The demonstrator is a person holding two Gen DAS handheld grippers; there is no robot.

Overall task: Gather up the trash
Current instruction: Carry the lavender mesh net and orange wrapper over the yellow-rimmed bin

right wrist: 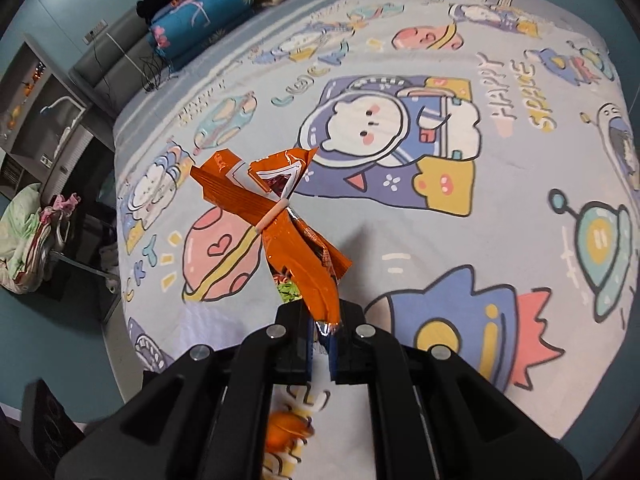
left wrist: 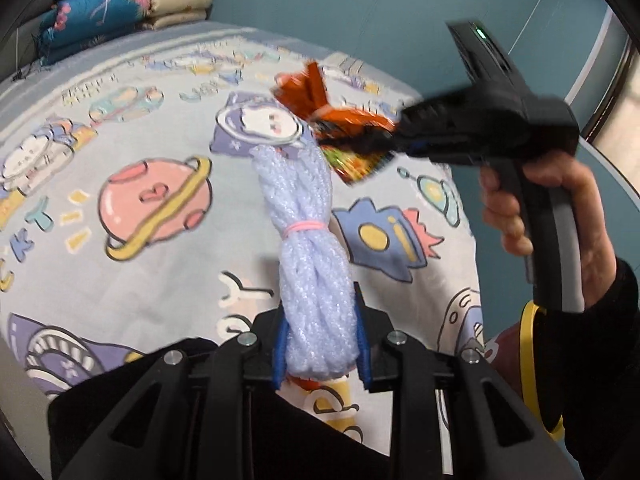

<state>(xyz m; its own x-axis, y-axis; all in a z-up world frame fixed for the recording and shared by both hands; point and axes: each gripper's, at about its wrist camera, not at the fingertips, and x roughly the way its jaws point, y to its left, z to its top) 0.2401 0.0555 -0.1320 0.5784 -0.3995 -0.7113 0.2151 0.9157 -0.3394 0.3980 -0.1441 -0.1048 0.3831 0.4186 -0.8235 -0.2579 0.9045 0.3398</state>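
The foam net (left wrist: 310,264), light and soft, is squeezed low in the left gripper (left wrist: 320,344) above the bed (left wrist: 120,280); a hold near its pink band is judged safer. The thin, slippery wrapper (right wrist: 280,216) is clamped at its 6 o'clock end by the right gripper (right wrist: 320,340). No bin is seen, and the wrapper's print is blurred.

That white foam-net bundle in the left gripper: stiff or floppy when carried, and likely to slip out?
The foam-net bundle probably sags little: a pink rubber band cinches it and it stands straight out of the left gripper. It looks airy, so likely light. Its squashy, textured mesh bulges between the fingers, so slipping seems unlikely.
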